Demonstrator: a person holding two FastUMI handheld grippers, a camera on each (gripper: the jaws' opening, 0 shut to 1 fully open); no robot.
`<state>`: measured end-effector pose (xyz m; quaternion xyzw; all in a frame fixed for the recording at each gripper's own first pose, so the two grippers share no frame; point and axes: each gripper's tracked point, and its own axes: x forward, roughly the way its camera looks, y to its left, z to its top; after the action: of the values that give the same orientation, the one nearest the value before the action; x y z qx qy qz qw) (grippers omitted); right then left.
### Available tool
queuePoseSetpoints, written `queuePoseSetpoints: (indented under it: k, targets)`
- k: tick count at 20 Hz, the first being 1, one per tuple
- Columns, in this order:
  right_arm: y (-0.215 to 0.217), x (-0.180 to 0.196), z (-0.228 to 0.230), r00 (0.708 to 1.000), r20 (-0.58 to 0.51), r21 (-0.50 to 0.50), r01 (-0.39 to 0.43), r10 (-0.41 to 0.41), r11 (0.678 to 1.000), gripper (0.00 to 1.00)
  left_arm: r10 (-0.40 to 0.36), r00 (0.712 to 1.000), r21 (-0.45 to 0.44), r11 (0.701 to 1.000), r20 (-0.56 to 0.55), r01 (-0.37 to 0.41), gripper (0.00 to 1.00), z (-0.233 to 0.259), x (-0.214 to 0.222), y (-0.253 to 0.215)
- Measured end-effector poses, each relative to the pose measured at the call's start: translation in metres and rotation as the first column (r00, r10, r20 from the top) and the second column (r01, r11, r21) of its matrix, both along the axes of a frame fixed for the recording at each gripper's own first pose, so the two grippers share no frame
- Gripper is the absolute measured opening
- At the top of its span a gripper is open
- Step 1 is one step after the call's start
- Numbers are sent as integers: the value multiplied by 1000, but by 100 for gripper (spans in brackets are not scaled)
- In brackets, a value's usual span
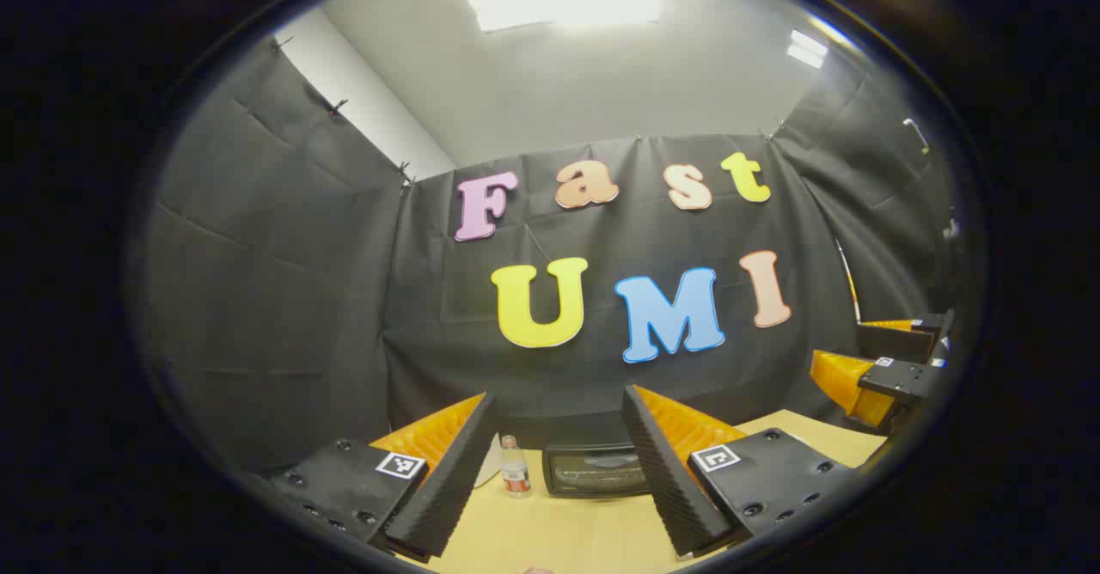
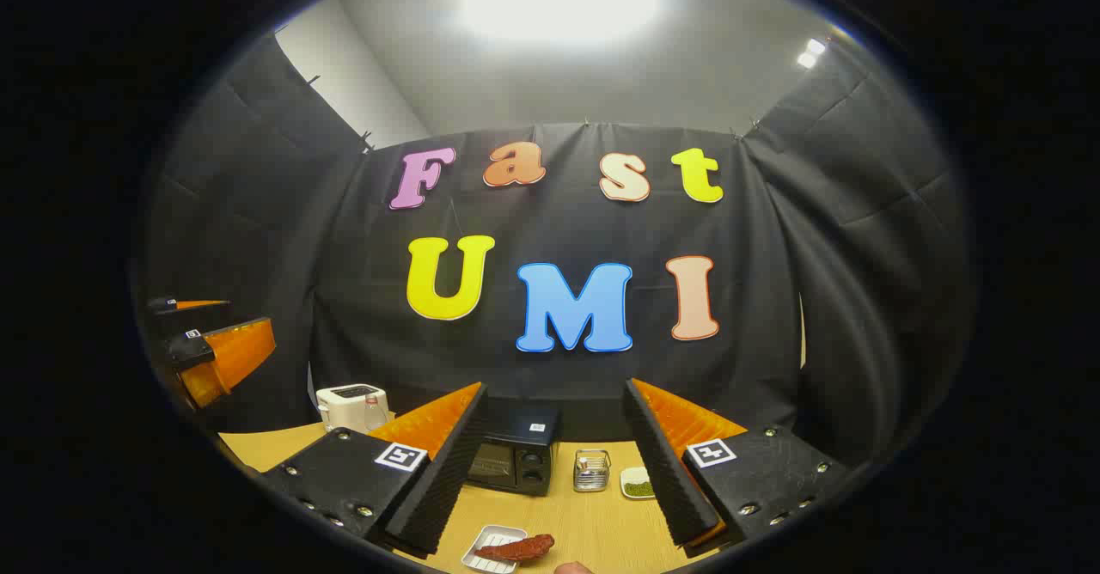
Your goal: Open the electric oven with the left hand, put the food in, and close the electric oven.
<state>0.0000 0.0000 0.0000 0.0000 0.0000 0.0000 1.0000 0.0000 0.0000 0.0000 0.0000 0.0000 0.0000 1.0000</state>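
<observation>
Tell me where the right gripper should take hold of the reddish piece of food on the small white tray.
Probably across its narrow middle, coming down from above. The food lies long and flat across the tray, its length running left to right, so the right gripper, now open, could close across its width.

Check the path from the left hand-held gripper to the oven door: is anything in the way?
Nothing visible blocks it. The left hand-held gripper is open and faces the black electric oven across bare tan tabletop. A small clear bottle with a red label stands just left of the oven, beside the path rather than across it.
</observation>
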Motion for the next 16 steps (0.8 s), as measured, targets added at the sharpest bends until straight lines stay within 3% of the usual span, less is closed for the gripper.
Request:
queuePoseSetpoints:
  k: [11, 12, 16]
  targets:
    - [-6, -7, -7, 1000, -10, -39, 3, -4, 999, 94, 1, 1000, -4, 1000, -3, -1, 100, -5, 9, 2]
    - [-7, -7, -8, 1000, -12, -40, 2, -2, 999, 94, 5, 1000, -2, 1000, 0, -5, 97, -4, 9, 4]
    - [-17, -7, -14, 1000, -14, -34, 18, -19, 999, 94, -4, 1000, 3, 1000, -6, 4, 100, -9, 12, -3]
